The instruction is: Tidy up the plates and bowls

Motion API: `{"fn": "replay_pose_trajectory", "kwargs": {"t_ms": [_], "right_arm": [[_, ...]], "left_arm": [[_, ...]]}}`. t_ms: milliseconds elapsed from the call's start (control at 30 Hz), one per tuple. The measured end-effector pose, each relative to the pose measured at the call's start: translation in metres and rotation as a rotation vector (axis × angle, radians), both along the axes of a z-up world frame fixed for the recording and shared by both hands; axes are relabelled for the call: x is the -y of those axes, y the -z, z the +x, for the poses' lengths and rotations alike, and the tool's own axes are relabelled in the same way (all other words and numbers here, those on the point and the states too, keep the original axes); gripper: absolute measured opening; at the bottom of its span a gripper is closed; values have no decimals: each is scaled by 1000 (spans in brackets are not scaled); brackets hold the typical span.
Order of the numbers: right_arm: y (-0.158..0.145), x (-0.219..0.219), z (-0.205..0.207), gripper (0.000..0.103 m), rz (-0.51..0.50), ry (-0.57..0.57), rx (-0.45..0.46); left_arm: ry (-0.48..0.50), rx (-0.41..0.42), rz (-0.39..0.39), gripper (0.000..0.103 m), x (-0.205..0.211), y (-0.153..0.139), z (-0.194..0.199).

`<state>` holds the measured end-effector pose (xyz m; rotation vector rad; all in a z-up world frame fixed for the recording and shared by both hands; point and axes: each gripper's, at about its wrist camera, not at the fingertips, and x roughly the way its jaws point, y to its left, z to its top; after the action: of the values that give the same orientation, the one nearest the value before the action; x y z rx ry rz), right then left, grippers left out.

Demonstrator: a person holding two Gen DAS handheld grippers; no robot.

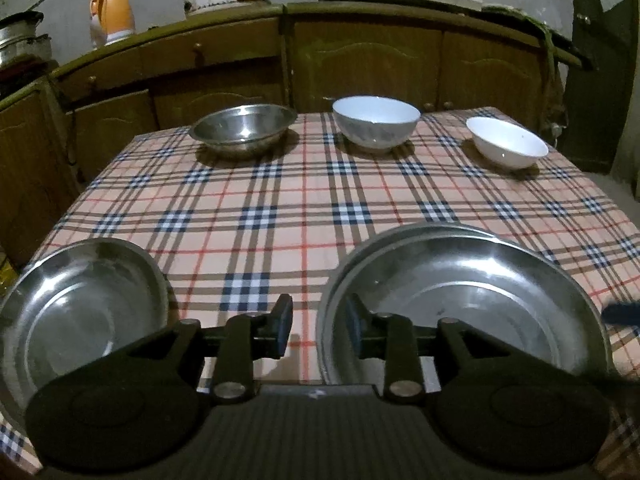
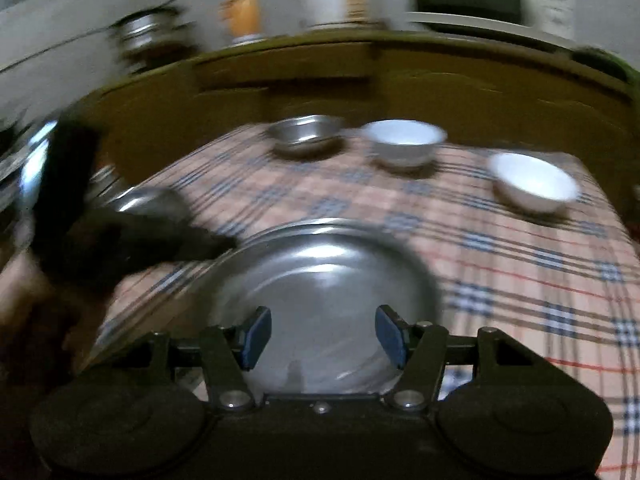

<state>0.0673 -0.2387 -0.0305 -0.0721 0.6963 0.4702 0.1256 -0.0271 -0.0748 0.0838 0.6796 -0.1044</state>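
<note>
Plates stacked under both parted tools — a lone plate shows only leftward.

on the near edge of the table two plates are lying side by side, one at the left, one at the right sitting on another plate beneath it. along the far edge three bowls are standing in a row: left, middle, right. cabinets are standing behind.

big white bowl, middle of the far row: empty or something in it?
Empty as far as visible. The big white bowl stands upright on the checked tablecloth; its visible inner wall is bare white, though the near rim hides the bottom.
</note>
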Motion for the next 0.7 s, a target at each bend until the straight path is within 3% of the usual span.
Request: {"fn": "replay_pose_trajectory", "kwargs": {"t_ms": [100,267,400,533,700], "right_arm": [[6,-11,-13,71,-36,-89,-6],[18,-19,-5,71,-73,-65,-32],[27,-31,-1,71,-153,-8,7],[22,-34,6,71,-102,24,16],[9,-54,11,71,-71,-17,51]], "left_arm": [[-10,5,-5,33,-6,-3,-2],[-25,4,-11,34,-16,-3,-4],[-41,5,-15,34,-25,-5,-7],[-55,16,-18,38,-35,-10,-11],[-93,29,-29,39,-52,-14,-15]]}}
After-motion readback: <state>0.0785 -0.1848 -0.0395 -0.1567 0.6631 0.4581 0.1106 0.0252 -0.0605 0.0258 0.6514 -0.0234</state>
